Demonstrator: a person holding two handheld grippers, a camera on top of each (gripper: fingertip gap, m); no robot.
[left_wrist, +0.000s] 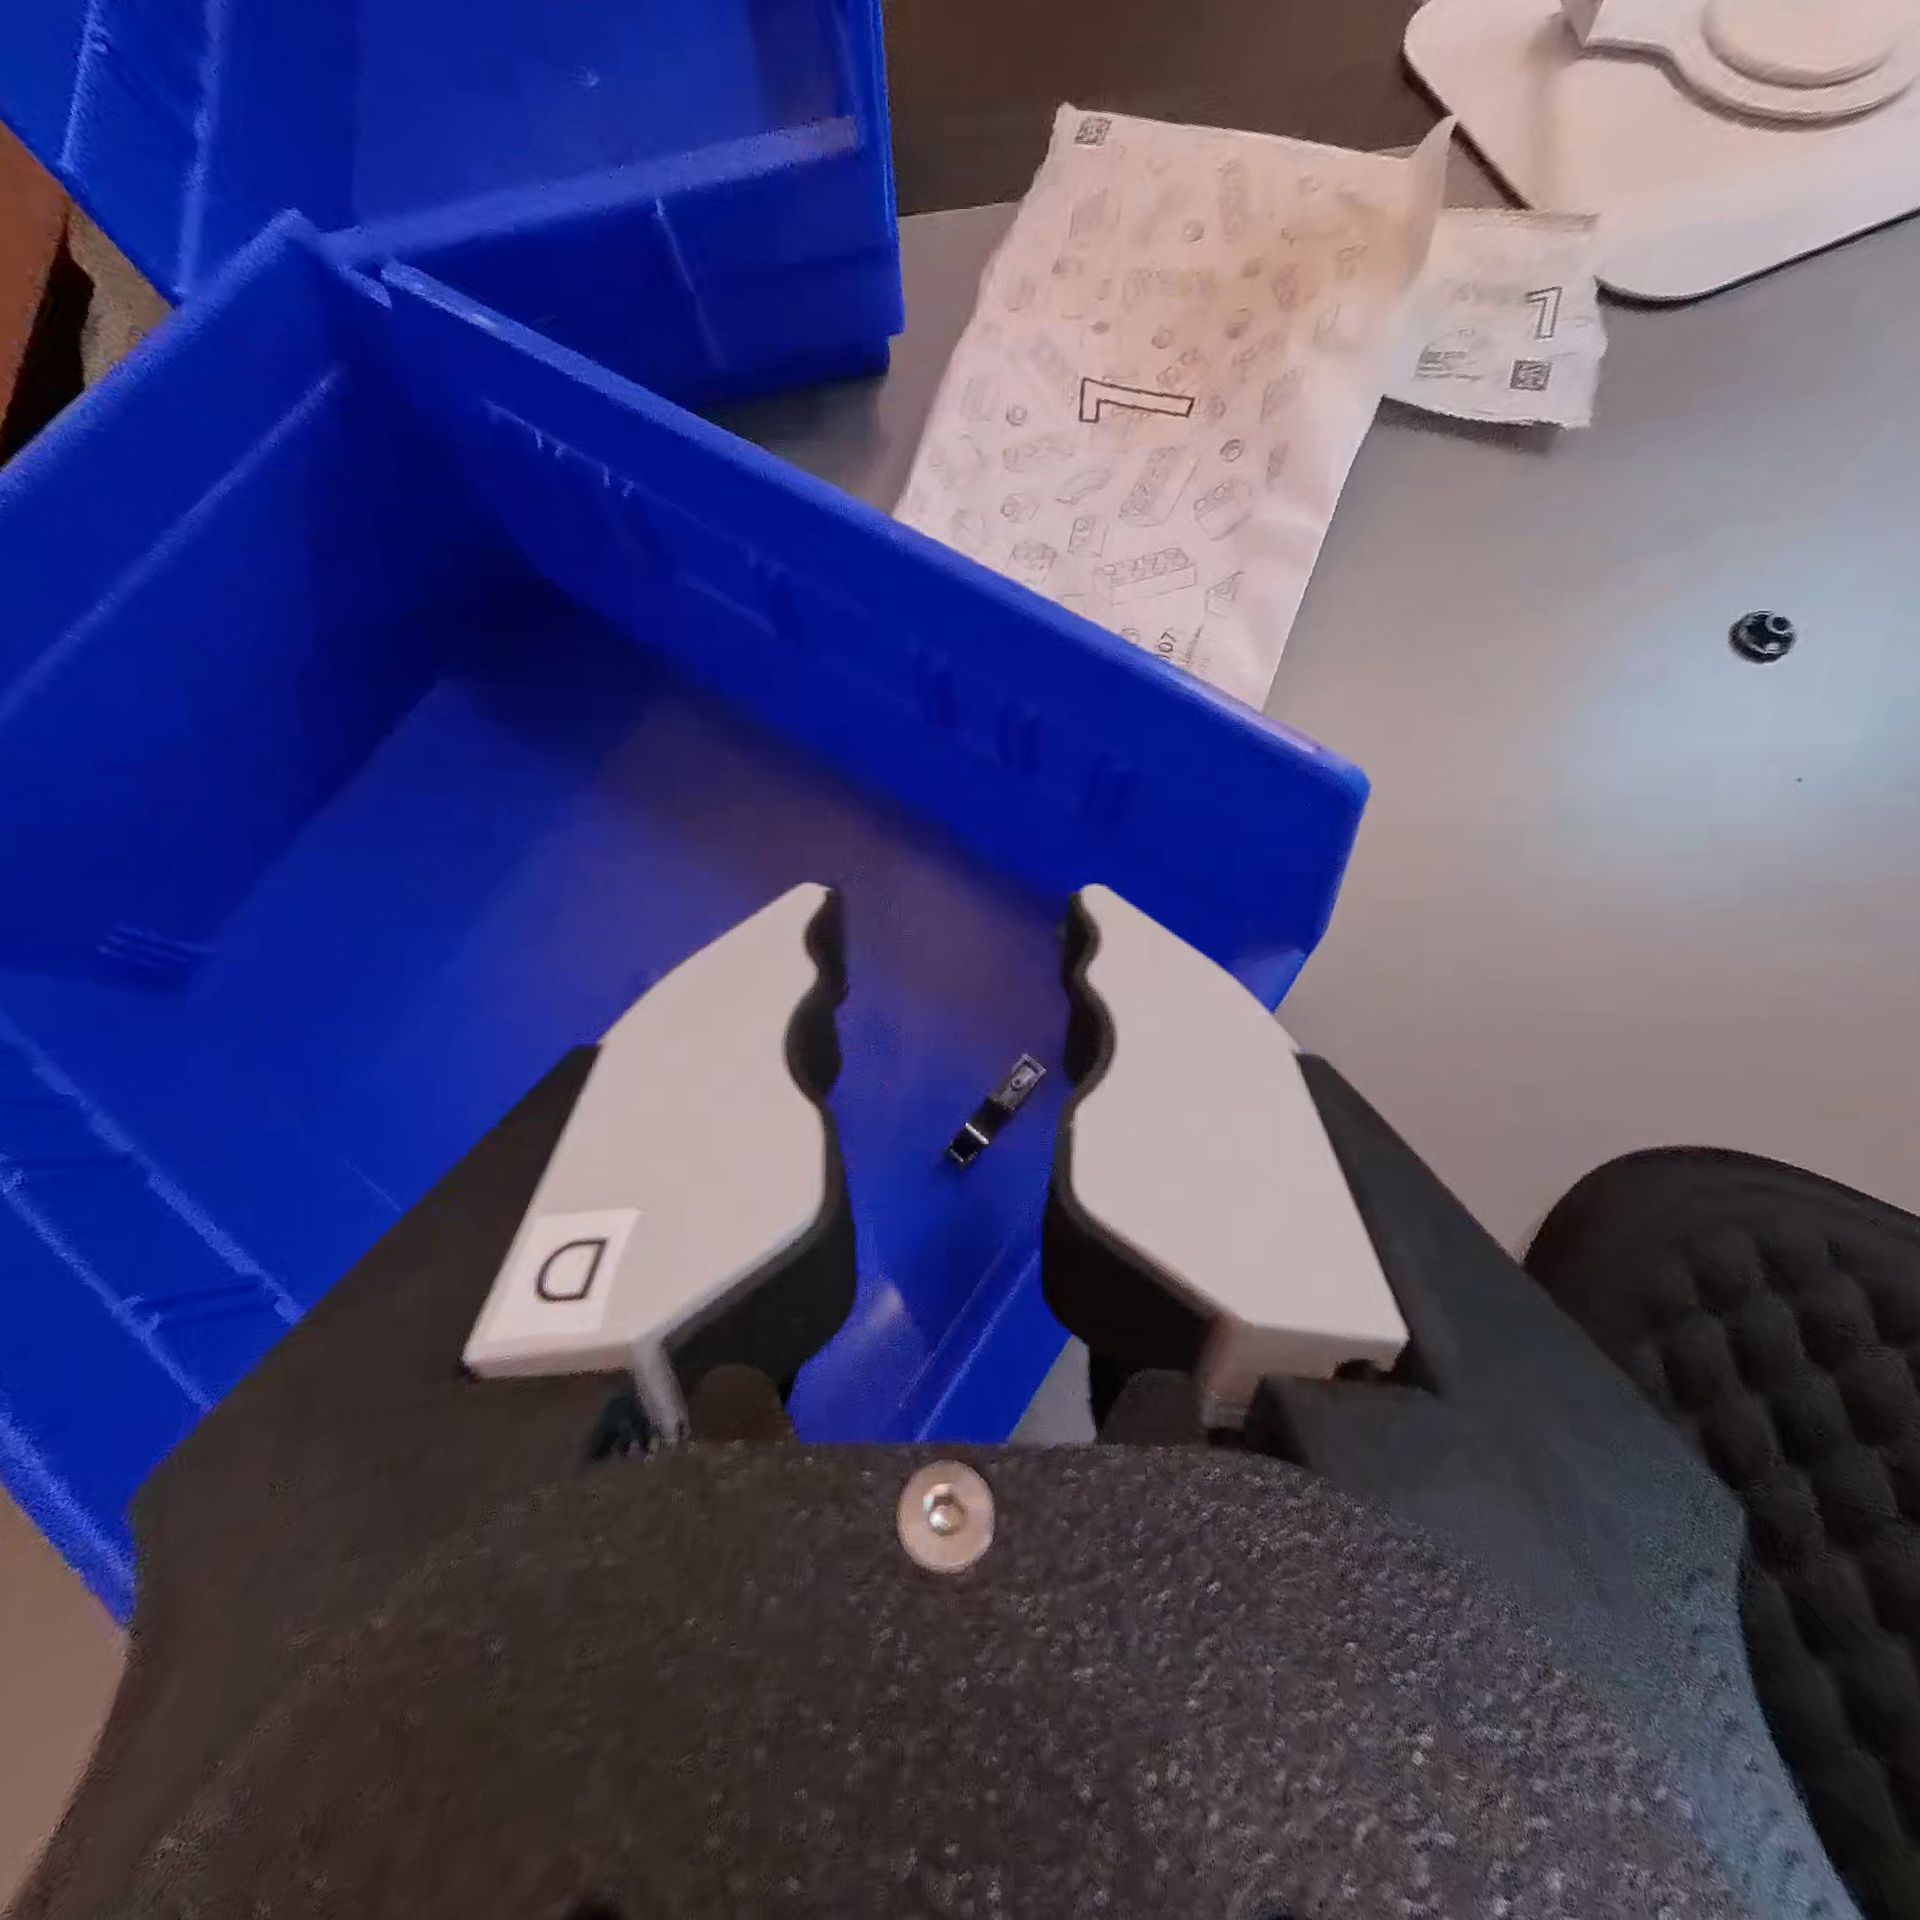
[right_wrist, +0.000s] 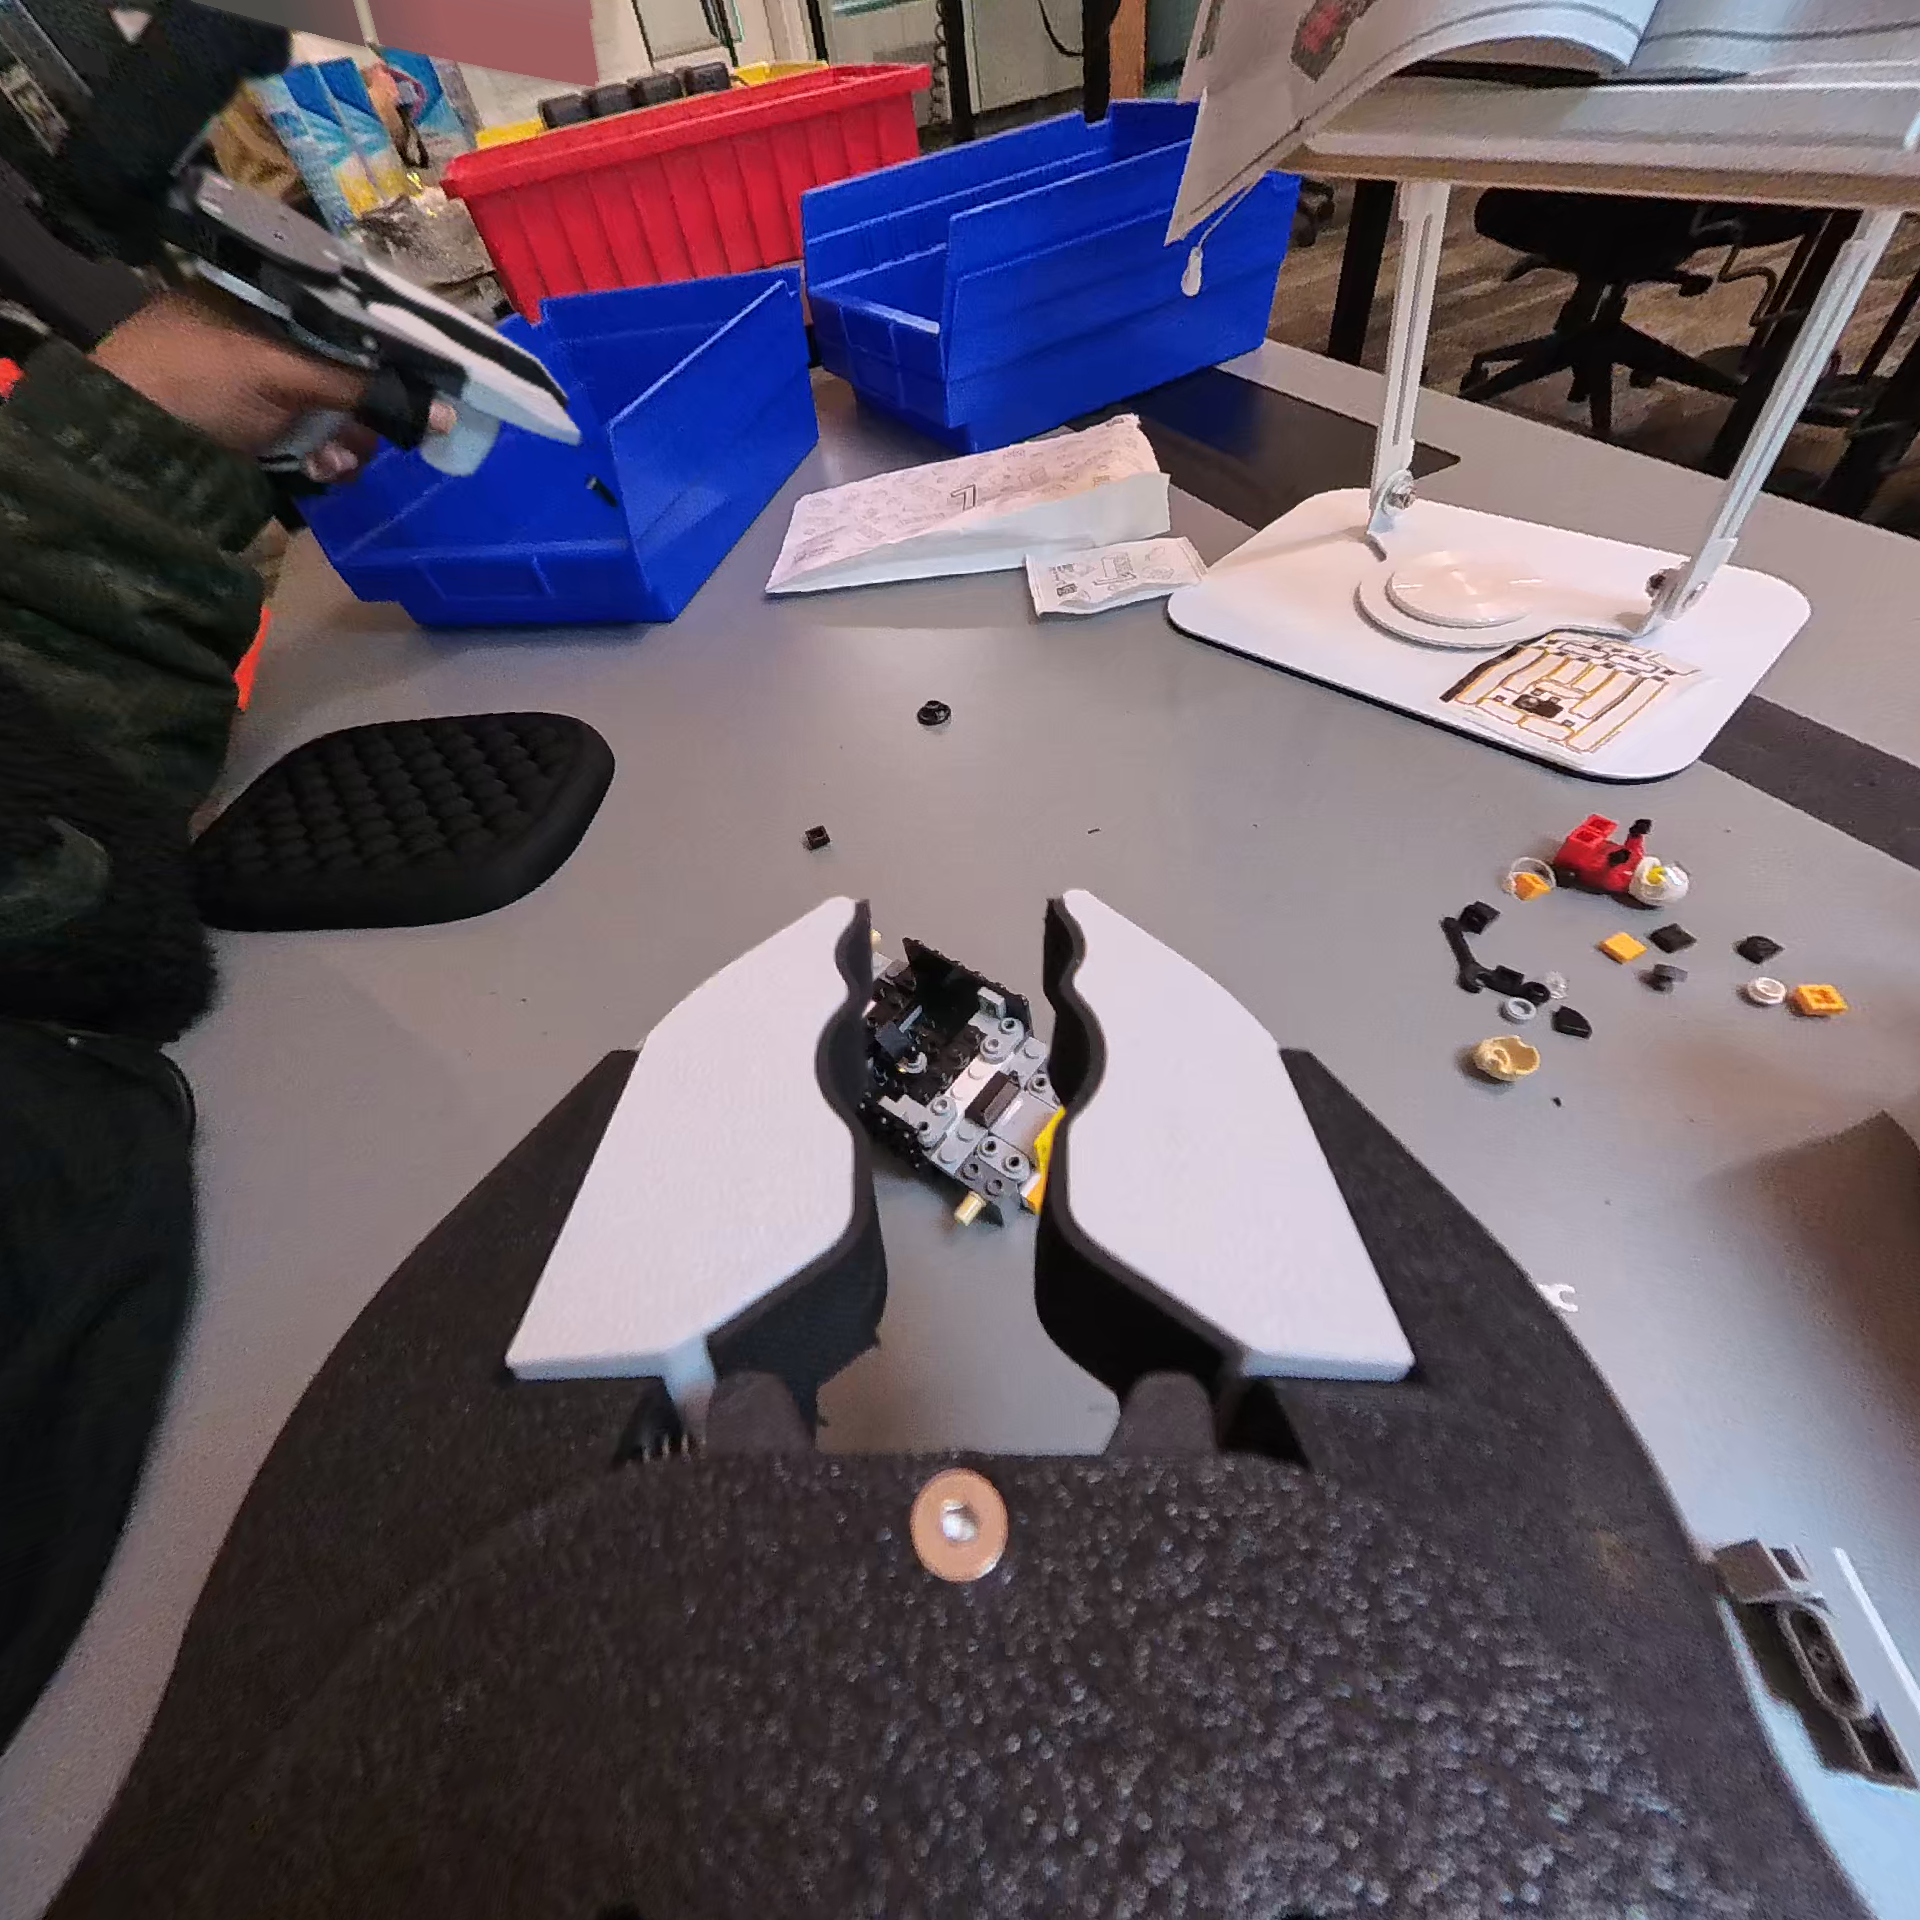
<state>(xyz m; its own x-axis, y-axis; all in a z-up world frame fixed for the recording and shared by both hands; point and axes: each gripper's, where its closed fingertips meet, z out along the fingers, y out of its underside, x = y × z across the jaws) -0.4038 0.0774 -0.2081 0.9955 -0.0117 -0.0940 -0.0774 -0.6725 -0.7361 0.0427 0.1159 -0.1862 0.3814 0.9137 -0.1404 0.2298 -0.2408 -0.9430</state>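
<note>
At the centre of the right wrist view, the right tongs (right_wrist: 951, 904) grip a partly built black-and-grey toy brick model (right_wrist: 951, 1081) above the grey desk (right_wrist: 1143, 790). Loose bricks (right_wrist: 1662, 956) lie right of them. The left tongs (left_wrist: 951, 904) gape empty over a blue plastic bin (left_wrist: 416, 831) with a small black brick piece (left_wrist: 992, 1112) inside.

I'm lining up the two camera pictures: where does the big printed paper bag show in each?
Left wrist view: paper bag at upper middle, beyond the near blue bin.
Right wrist view: upper middle, lying flat between the blue bins and the white stand base.
Shared landmark: the small paper packet beside it.
</note>
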